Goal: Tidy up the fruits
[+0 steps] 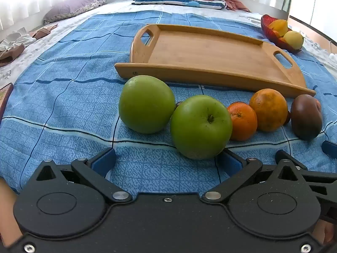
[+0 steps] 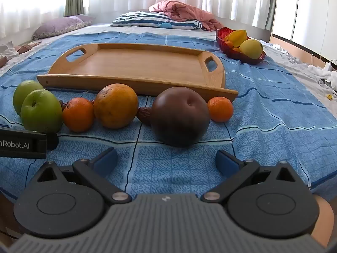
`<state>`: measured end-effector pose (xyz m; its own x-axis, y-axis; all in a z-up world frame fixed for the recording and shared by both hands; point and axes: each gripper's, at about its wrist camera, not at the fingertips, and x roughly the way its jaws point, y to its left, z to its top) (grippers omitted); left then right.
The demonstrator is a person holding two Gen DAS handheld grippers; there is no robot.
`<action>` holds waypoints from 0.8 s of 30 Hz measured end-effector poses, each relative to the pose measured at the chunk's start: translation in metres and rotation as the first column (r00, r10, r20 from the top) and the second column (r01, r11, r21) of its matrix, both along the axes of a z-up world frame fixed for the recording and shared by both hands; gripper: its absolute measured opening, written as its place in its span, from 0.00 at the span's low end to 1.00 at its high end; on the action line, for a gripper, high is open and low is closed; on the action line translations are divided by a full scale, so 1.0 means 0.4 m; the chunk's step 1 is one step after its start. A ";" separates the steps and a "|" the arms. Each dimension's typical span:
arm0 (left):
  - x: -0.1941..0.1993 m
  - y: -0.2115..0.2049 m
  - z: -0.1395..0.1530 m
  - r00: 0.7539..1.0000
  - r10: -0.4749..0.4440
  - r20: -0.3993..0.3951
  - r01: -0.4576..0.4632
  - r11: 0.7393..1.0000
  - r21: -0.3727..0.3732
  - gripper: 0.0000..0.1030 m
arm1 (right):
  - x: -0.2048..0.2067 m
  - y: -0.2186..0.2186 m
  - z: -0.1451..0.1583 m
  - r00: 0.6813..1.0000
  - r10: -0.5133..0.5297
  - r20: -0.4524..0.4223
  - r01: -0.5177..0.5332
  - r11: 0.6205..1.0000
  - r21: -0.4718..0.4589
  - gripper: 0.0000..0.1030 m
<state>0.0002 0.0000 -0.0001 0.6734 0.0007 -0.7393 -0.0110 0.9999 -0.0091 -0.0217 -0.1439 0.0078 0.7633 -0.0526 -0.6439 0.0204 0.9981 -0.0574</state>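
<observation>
A row of fruit lies on the blue bedspread before an empty wooden tray (image 1: 210, 50) (image 2: 137, 65): two green apples (image 1: 200, 126) (image 1: 146, 103), a small tangerine (image 1: 243, 121), a larger orange (image 1: 268, 109), and a dark brown fruit (image 1: 306, 116) (image 2: 179, 116). A second tangerine (image 2: 220, 108) lies at the right end. My left gripper (image 1: 166, 162) is open, just short of the near apple. My right gripper (image 2: 166, 160) is open, just short of the brown fruit. Both are empty.
A red bowl (image 2: 240, 52) (image 1: 271, 33) with yellow fruit stands beyond the tray on the right. Small dark dates (image 2: 145, 113) lie between the fruits. Pillows (image 2: 155, 22) and a pink blanket (image 2: 183, 10) lie at the far end of the bed. The left gripper's body (image 2: 23, 143) shows at the right view's left edge.
</observation>
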 end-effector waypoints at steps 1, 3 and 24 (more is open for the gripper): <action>0.000 0.000 0.000 1.000 0.000 0.000 0.000 1.000 -0.001 1.00 | 0.000 0.000 0.000 1.000 0.000 0.005 0.000 1.000 -0.002 1.00; 0.000 0.000 0.000 1.000 -0.001 0.002 0.001 1.000 0.002 1.00 | 0.000 0.001 0.000 1.000 0.000 0.008 0.000 1.000 -0.003 1.00; -0.007 -0.001 -0.003 1.000 -0.001 0.013 0.001 1.000 0.012 1.00 | 0.000 0.001 0.000 1.000 0.000 0.006 0.000 1.000 -0.003 1.00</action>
<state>-0.0025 -0.0004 -0.0011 0.6826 0.0092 -0.7307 -0.0101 0.9999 0.0031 -0.0215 -0.1437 0.0080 0.7668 -0.0543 -0.6395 0.0207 0.9980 -0.0600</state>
